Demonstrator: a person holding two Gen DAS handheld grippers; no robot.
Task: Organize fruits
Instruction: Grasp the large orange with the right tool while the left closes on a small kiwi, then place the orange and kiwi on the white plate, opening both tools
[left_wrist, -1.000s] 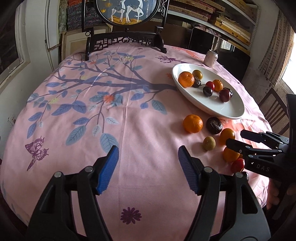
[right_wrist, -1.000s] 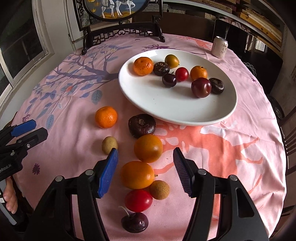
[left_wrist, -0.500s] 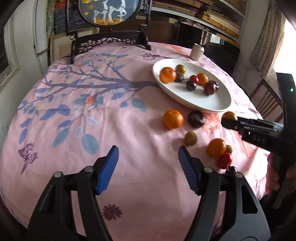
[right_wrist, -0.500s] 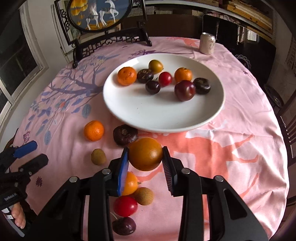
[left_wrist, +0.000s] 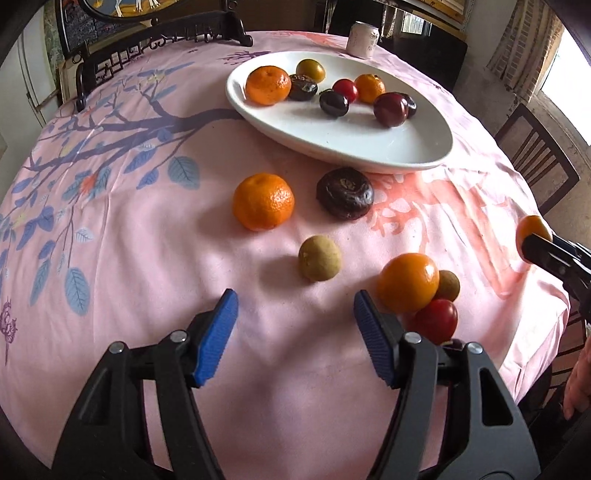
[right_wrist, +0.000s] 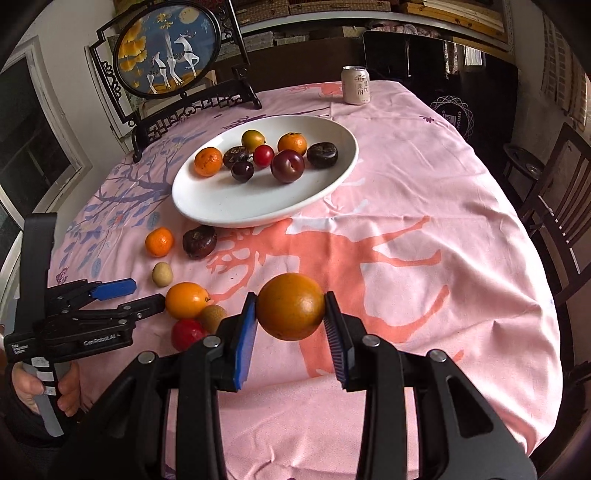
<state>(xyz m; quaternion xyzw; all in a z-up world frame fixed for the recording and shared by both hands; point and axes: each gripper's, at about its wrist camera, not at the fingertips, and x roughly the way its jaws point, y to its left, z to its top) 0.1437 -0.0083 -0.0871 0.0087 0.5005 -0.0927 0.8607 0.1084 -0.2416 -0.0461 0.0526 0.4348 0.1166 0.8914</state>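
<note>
Mid-transfer: orange (right_wrist: 290, 306) clamped between the right gripper (right_wrist: 290, 314) pads, lifted clear of the cloth (right_wrist: 424, 206), well short of the plate (right_wrist: 229, 210). Left gripper (left_wrist: 295, 332) spread wide, holding nothing, low near the small brown fruit (left_wrist: 319, 258). Next, probably: carry forward over the plate's bare near side (eight fruits already crowd the far half), lower, then release gently to avoid rolling.

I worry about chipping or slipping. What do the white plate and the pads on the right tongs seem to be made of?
White plate: likely glazed ceramic, smooth and glossy, with soft reflections. Pads of the right tongs: probably ribbed blue rubber or soft plastic, matte, gripping the orange.
</note>
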